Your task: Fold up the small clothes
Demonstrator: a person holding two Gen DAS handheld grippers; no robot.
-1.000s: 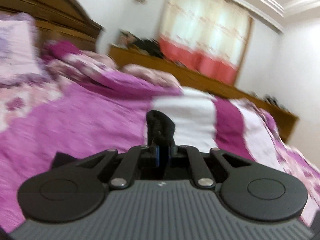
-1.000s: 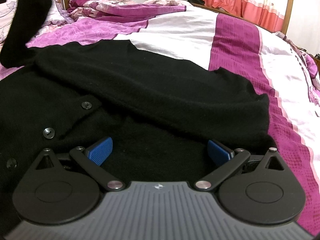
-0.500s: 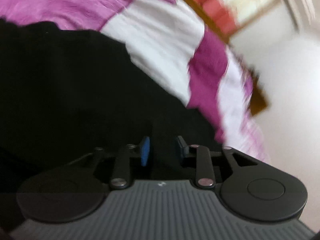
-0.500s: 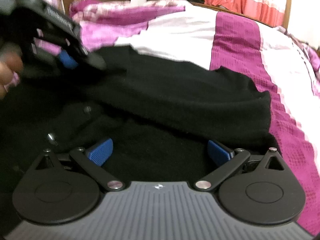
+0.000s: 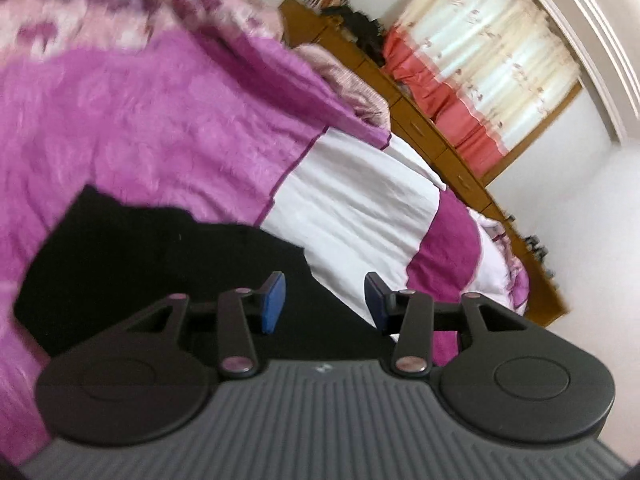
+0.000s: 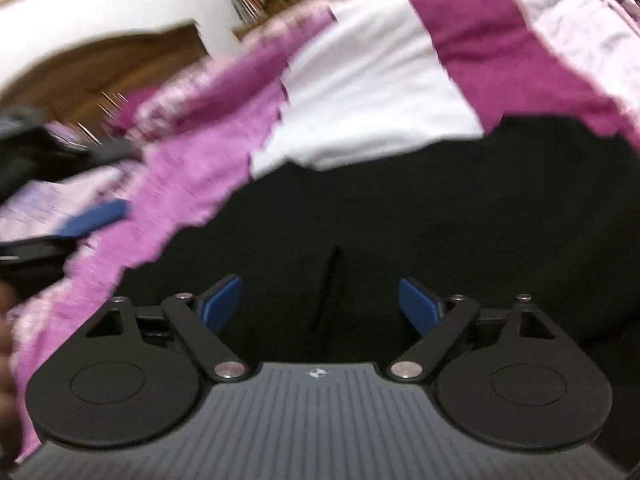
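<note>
While I look through the left camera, I see my left gripper (image 5: 325,298) with its two blue pads wide apart and nothing between them. It hangs over the far edge of the black sweater (image 5: 160,260), which lies flat on the bed (image 5: 160,120). The bed cover is purple with a white stripe (image 5: 360,208). Past the bed stands a long brown cabinet (image 5: 460,164), and a red and cream curtain (image 5: 480,80) hangs on the wall behind it. The picture is tilted and a bit blurry.

Through the right camera, I see my right gripper (image 6: 320,304) spread open too, holding nothing. It sits low over the sweater (image 6: 400,220), and black cloth fills the space between its pads. A thin fold line runs up the cloth just ahead of it. My left gripper (image 6: 94,216) shows at the left side, blurry, over the purple cover (image 6: 192,176). Far behind is the brown headboard (image 6: 120,68). I cannot tell if either gripper touches the cloth.
</note>
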